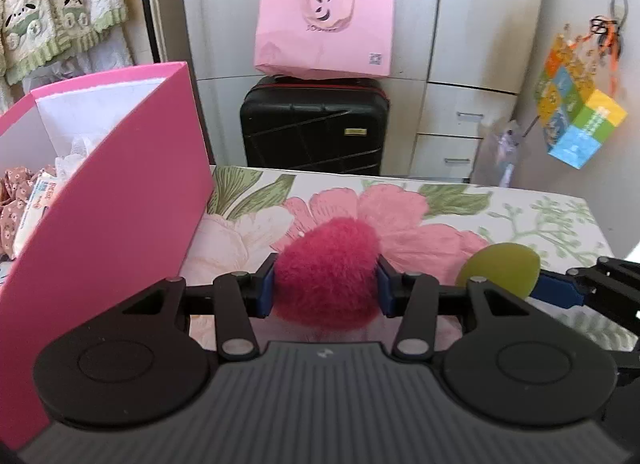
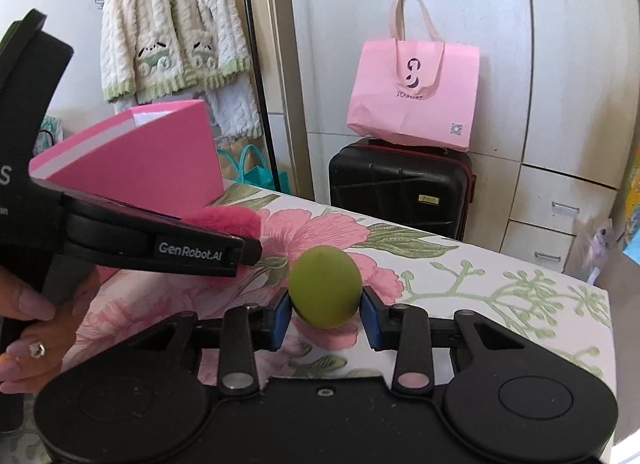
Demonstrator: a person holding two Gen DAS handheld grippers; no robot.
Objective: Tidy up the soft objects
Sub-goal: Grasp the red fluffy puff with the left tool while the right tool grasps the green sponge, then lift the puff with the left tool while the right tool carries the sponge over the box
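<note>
Left gripper [image 1: 326, 284] of mine is clamping a fuzzy pink pompom [image 1: 326, 270]; my right gripper [image 2: 326, 314] is squeezing a green ball [image 2: 324, 288] above the floral tabletop [image 2: 500, 288].

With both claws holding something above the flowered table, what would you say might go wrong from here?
1. The green egg is smooth and round; the right claw pinches only its lower half, so it may squirt out.
2. The left claw squeezes the fluffy pink ball, which may slip.
3. The claws are close and could collide near the pink box.
</note>
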